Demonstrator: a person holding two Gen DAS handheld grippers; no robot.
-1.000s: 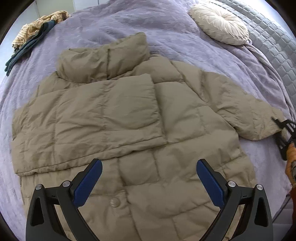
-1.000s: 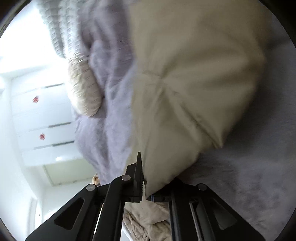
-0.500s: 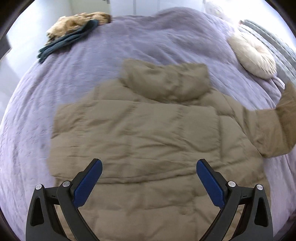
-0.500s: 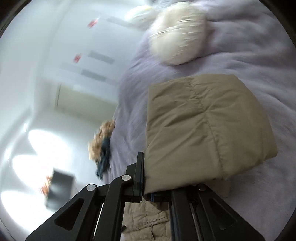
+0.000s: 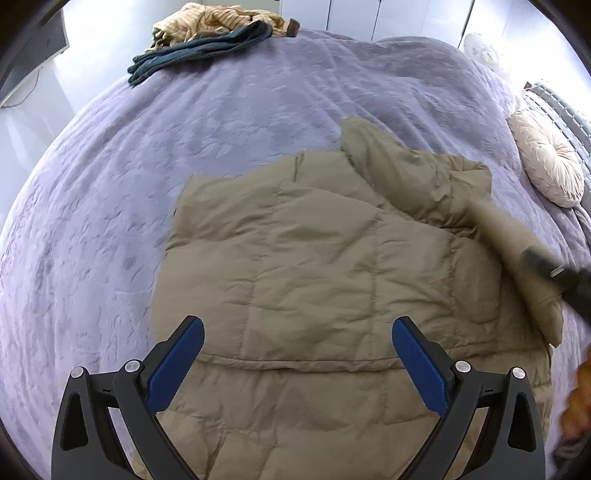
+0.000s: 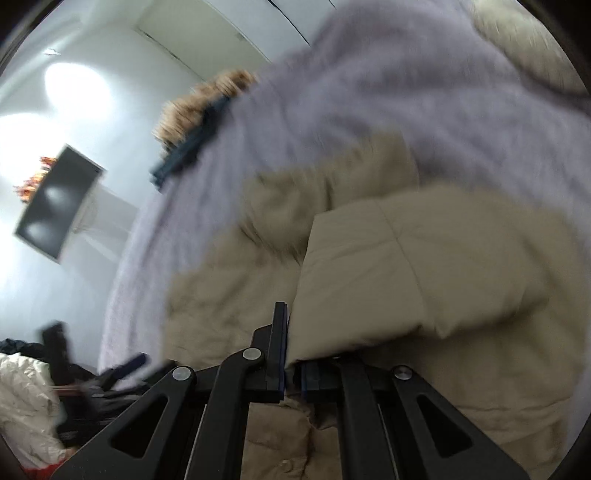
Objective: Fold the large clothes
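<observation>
Item: one khaki quilted puffer jacket, large, lay spread flat on a bed under a lilac bedspread, collar toward the far side, hem nearest the left wrist camera. One sleeve already lay folded across the body panel. Second sleeve: lifted off the bedspread and carried over the jacket body, its cuff end pinched in the right gripper, whose jaws were clenched tight on the fabric; in the left wrist view the same sleeve slanted down across the jacket's right shoulder, with the blurred black tip of the right gripper at its end. Left gripper: released, jaws spread wide with blue pads showing, grasping nothing, poised above the lower part of the jacket. Other contents of the bed: a tan striped garment and a dark teal garment heaped together at the far edge, well apart from the jacket; a round cream pleated cushion near the grey quilted headboard. Beyond the bed: a dark screen against a white wall, seen blurred in the right wrist view.
</observation>
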